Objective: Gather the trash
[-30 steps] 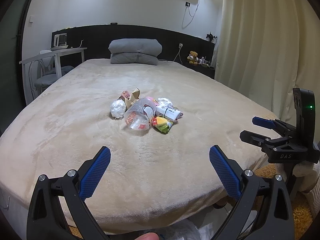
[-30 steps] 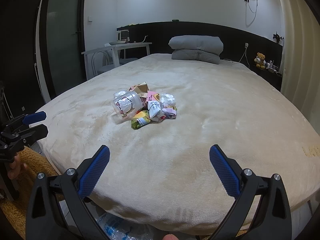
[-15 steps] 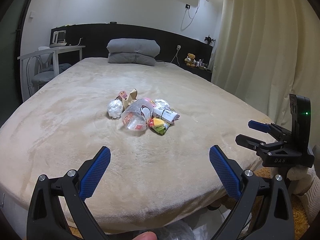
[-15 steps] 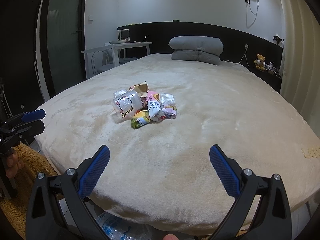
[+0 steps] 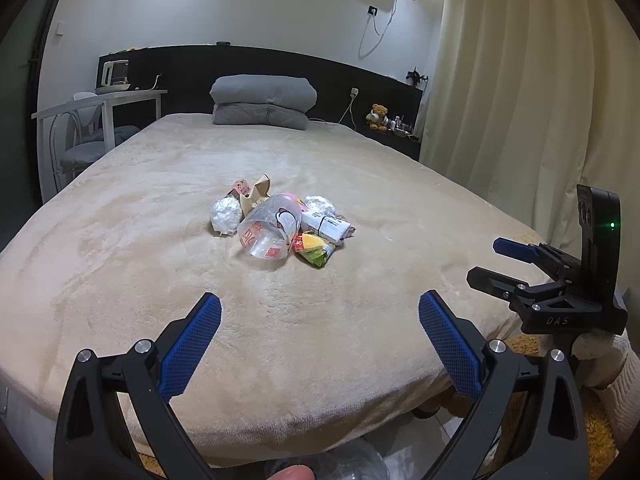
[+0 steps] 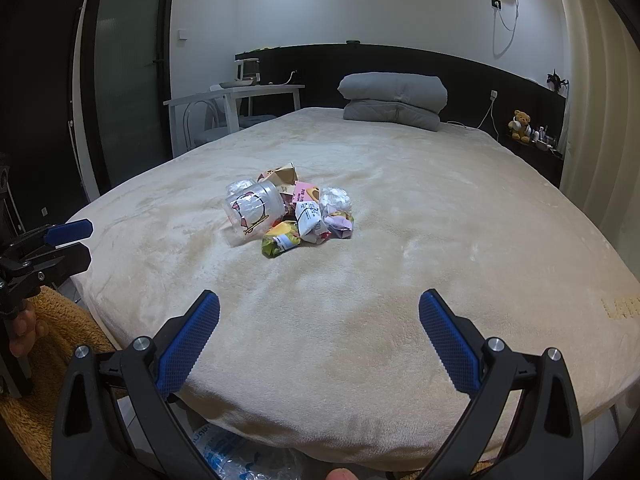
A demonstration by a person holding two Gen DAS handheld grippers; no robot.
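A small heap of trash point(image 5: 280, 222) lies in the middle of the beige bed point(image 5: 120, 248): a clear plastic cup point(image 5: 268, 232), a crumpled white ball point(image 5: 225, 216), a yellow-green wrapper point(image 5: 316, 246) and paper scraps. The heap also shows in the right wrist view point(image 6: 290, 212). My left gripper point(image 5: 320, 320) is open and empty over the bed's near edge, well short of the heap. My right gripper point(image 6: 319, 318) is open and empty, also short of the heap. Each gripper appears at the side of the other's view.
A folded grey duvet point(image 5: 262, 104) lies at the bed's head. A white desk and chair point(image 5: 92, 120) stand left, curtains point(image 5: 520, 100) right. A clear plastic bag point(image 6: 236, 456) lies on the floor below the bed edge, beside an orange rug point(image 6: 60, 328).
Both grippers have crept a little forward toward the bed; the heap looks slightly nearer. Both stay open.
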